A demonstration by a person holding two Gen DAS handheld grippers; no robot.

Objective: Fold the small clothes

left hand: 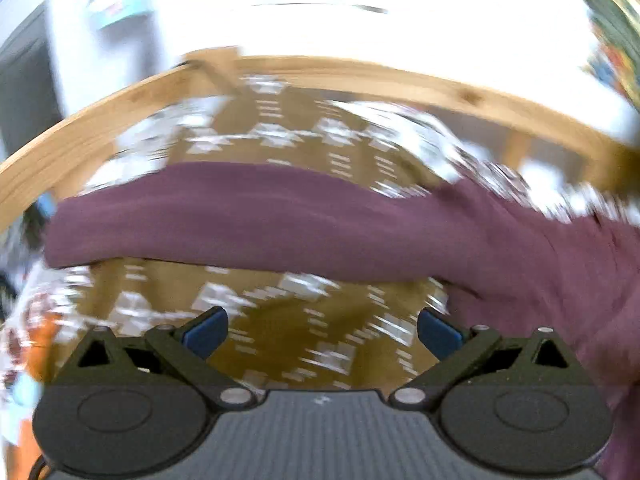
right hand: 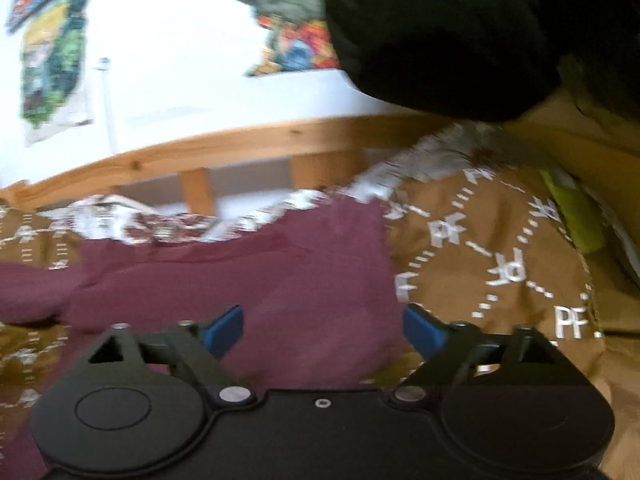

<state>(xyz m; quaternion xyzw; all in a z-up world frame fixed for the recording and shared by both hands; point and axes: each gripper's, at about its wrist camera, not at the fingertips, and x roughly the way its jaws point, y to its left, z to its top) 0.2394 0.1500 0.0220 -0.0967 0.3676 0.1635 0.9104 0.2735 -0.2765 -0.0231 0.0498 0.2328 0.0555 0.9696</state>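
A maroon garment [left hand: 280,224] lies folded in a long band across a mustard-brown bedspread with white pattern [left hand: 280,344]. My left gripper [left hand: 322,330] is open and empty, over the bedspread just in front of the garment's near edge. In the right wrist view the same maroon garment [right hand: 248,276] spreads left and centre on the bedspread [right hand: 500,248]. My right gripper [right hand: 323,330] is open and empty, right over the garment's right part. Both views are blurred by motion.
A wooden bed rail [left hand: 100,120] runs behind the bedspread and also shows in the right wrist view [right hand: 240,148]. A black shape [right hand: 440,28] fills the upper right. Colourful pictures [right hand: 52,60] hang on the white wall. A lime-green item [right hand: 576,216] lies at the right.
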